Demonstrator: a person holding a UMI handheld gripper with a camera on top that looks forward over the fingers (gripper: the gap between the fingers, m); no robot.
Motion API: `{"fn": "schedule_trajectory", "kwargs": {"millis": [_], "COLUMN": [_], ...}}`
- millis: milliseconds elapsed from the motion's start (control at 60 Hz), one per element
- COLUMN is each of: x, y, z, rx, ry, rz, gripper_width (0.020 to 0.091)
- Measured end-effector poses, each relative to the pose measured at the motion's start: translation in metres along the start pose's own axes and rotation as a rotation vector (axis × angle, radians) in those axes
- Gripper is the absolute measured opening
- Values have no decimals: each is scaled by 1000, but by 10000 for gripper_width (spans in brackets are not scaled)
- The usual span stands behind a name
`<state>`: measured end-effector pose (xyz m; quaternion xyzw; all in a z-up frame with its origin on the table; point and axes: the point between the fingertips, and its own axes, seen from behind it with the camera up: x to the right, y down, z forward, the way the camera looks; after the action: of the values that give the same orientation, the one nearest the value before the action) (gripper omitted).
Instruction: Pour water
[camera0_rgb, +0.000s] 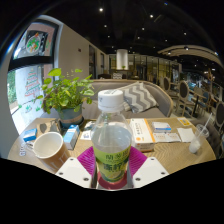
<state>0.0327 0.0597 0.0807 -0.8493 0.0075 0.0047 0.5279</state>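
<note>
Your claw (112, 172) grips the water bottle (112, 140) between its pink pads, holding it upright just above the tabletop (170, 155). Left of the bottle stands a white cup (48, 148), with a potted plant (66, 95) beyond it.

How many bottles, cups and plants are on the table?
Bottles: 1, a clear plastic water bottle with a white cap, held between the gripper fingers.
Cups: 2, a cream paper cup beside the bottle and a clear plastic cup farther off on the other side.
Plants: 1, a leafy green potted plant behind the paper cup.
Total: 4
</note>
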Motion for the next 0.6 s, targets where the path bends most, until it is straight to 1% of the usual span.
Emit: {"fn": "schedule_trajectory", "kwargs": {"millis": [67,83,117,233,317,333,367,383,433,450,483,550,600], "x": [1,0,1,1,2,3,4,4,5,6,6,5,3], "y": [17,13,13,13,16,18,22,23,26,28,27,27,27], "z": [3,3,4,3,1,1,0,-1,-7,-9,-16,-34,-49], "rx": [-30,-7,1,2,-24,-38,-64,-74,-101,-111,-123,-144,-163], "ry": [-3,-3,0,13,16,18,23,26,34,37,42,48,53], "rz": [16,19,14,23,42,44,48,49,49,50,51,52,52], "gripper_width": [413,410,412,487,537,559,631,680,858,860,832,868,854]}}
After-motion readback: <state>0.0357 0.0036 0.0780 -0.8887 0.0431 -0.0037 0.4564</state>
